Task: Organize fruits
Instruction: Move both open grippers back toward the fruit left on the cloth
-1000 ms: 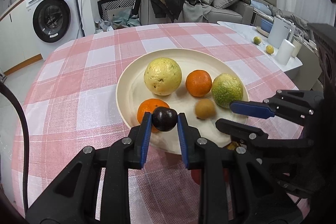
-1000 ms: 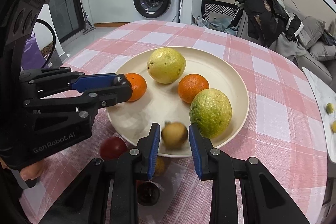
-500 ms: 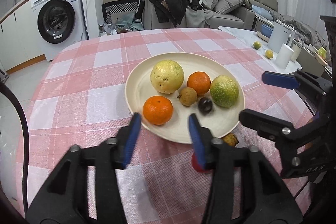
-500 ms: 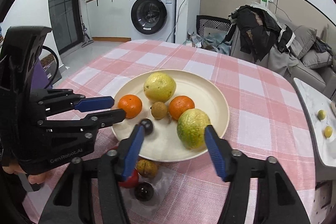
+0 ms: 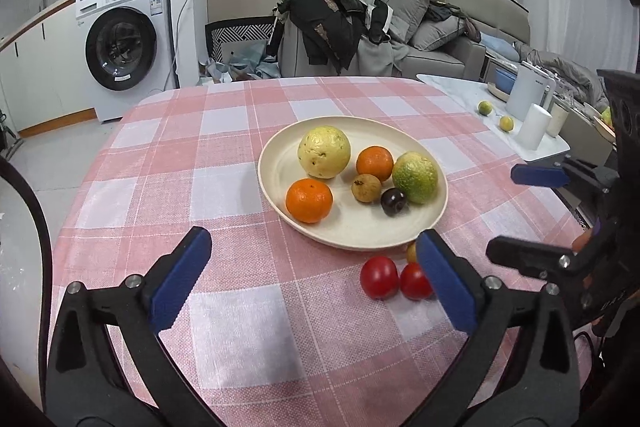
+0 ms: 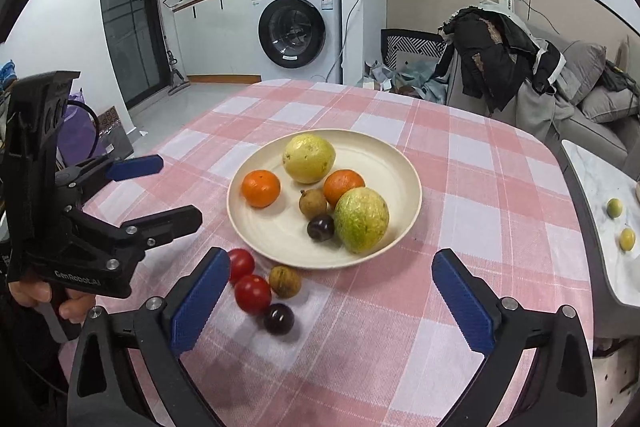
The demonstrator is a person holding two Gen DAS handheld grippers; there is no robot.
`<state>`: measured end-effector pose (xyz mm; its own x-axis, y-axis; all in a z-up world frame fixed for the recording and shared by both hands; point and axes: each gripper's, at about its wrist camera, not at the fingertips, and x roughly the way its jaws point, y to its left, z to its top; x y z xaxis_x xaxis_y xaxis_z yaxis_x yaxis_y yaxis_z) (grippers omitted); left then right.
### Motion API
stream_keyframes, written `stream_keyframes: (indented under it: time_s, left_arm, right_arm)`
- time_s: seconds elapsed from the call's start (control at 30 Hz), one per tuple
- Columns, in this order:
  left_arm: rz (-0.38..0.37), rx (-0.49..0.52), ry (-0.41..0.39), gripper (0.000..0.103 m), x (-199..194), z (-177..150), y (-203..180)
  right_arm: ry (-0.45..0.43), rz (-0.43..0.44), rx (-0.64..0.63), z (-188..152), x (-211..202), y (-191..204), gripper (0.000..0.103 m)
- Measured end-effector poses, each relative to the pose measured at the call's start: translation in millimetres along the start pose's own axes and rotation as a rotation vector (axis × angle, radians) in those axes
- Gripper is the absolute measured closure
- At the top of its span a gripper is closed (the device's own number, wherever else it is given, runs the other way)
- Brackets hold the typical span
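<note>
A cream plate [image 5: 276, 163] [image 6: 404, 171] on the pink checked table holds a yellow guava [image 5: 324, 151], two oranges [image 5: 309, 200] [image 5: 375, 163], a green guava [image 5: 415, 177], a brown longan [image 5: 366, 188] and a dark plum [image 5: 393, 201] [image 6: 320, 227]. In front of the plate lie two red tomatoes [image 6: 252, 293] [image 6: 240, 263], a brown longan [image 6: 284, 281] and a dark plum [image 6: 279, 318]. My left gripper [image 5: 316, 283] is open and empty, held back from the plate. My right gripper [image 6: 332, 303] is open and empty above the loose fruit.
A white side table [image 6: 600, 211] with two small limes [image 6: 614, 207] and white cups [image 5: 532, 125] stands to the right. A washing machine [image 5: 120, 43] and a sofa piled with clothes [image 5: 332, 23] stand beyond the table's far edge.
My left gripper let go of the dark plum on the plate and my right let go of the longan. Both opened wide and pulled back from the plate.
</note>
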<state>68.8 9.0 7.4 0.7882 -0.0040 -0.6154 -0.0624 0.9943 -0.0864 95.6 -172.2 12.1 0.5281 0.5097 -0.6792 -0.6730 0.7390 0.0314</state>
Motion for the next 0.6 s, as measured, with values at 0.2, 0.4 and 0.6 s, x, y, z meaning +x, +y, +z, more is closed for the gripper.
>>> stream_keyframes:
  time_s: [0.2, 0.4, 0.6]
  left_arm:
    - [-0.006, 0.029, 0.008, 0.001, -5, -8, -7]
    - [-0.006, 0.068, 0.033, 0.001, 5, -10, -17]
    - [-0.010, 0.093, 0.055, 0.001, 12, -13, -21]
  right_arm:
    - [0.045, 0.022, -0.017, -16, 2, 5, 0.000]
    - [0.075, 0.021, -0.016, -24, 9, 2, 0.000]
    - [0.132, 0.010, -0.021, -31, 23, -2, 0.000]
